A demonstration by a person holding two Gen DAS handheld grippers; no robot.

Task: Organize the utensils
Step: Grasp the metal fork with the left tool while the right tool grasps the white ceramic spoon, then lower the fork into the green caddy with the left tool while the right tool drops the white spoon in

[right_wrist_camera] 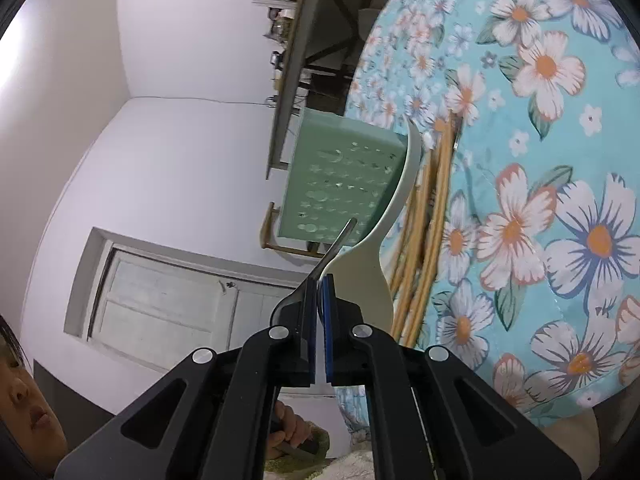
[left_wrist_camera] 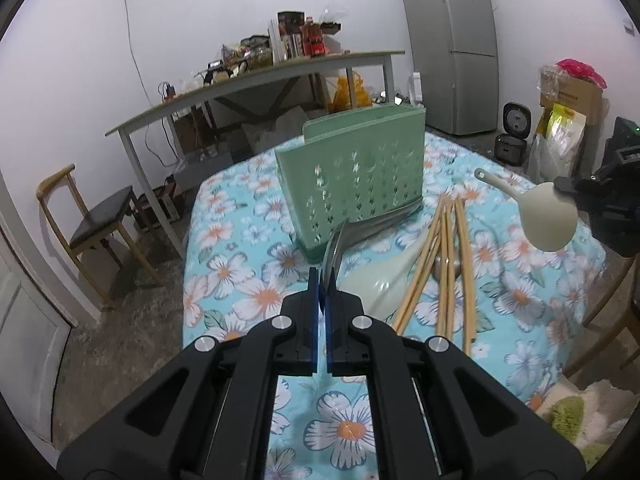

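The left gripper (left_wrist_camera: 322, 292) clamps a metal spoon (left_wrist_camera: 335, 246) thinly, lifted near the green holder (left_wrist_camera: 352, 184) on the counter (left_wrist_camera: 240, 276). The right gripper (right_wrist_camera: 320, 292) pinches a pale rice paddle (right_wrist_camera: 356, 276). Either could twist loose, or knock the chopsticks (left_wrist_camera: 448, 264).

Both my wrist views are evenly, softly lit with a cool cast; the brightest patch is on the white wall (right_wrist_camera: 36, 52) at the upper left of the right view, and shadows under the table (left_wrist_camera: 248, 84) are weak. Fisheye bending is strong: the fridge (left_wrist_camera: 452, 44) leans, the door frame (left_wrist_camera: 24, 216) bows, and black corners ring each picture. My tongs (left_wrist_camera: 320, 280) are sharp up close, while the green basket (left_wrist_camera: 352, 184), the metal spoon (left_wrist_camera: 338, 248) and the pale scoop (right_wrist_camera: 400, 184) show motion smear.
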